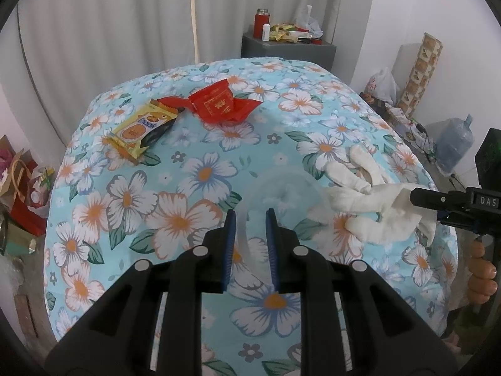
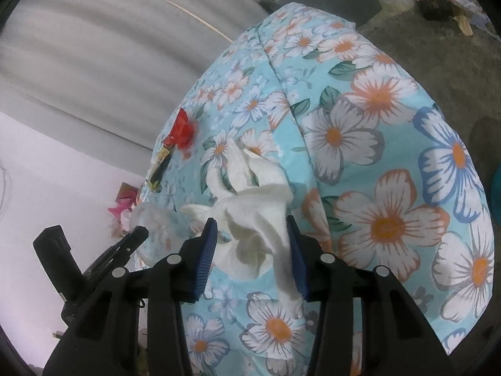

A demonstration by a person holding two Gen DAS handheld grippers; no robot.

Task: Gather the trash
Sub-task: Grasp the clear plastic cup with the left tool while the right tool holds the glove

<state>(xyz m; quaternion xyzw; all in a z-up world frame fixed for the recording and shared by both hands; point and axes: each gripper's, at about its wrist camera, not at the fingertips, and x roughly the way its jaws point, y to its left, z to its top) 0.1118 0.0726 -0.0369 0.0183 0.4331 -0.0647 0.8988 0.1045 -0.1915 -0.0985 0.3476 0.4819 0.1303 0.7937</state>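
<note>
A round table under a blue floral cloth [image 1: 188,188] carries the trash. My left gripper [image 1: 251,213] stands open a narrow way, with the thin rim of a clear plastic cup-like piece [image 1: 281,188] between its jaws, beside the left pad. A crumpled white tissue [image 1: 369,206] lies to its right. In the right wrist view my right gripper [image 2: 251,219] is open around that tissue [image 2: 250,206], which fills the gap between the pads. A yellow biscuit wrapper [image 1: 141,128] and a red wrapper [image 1: 216,103] lie at the far left.
Behind the table stands a grey cabinet [image 1: 288,47] with a red flask and small packets. A water jug [image 1: 454,144] and a patterned roll [image 1: 422,72] are at the right, gift bags [image 1: 25,181] on the floor at the left. A hand [image 1: 482,275] holds the right gripper's handle.
</note>
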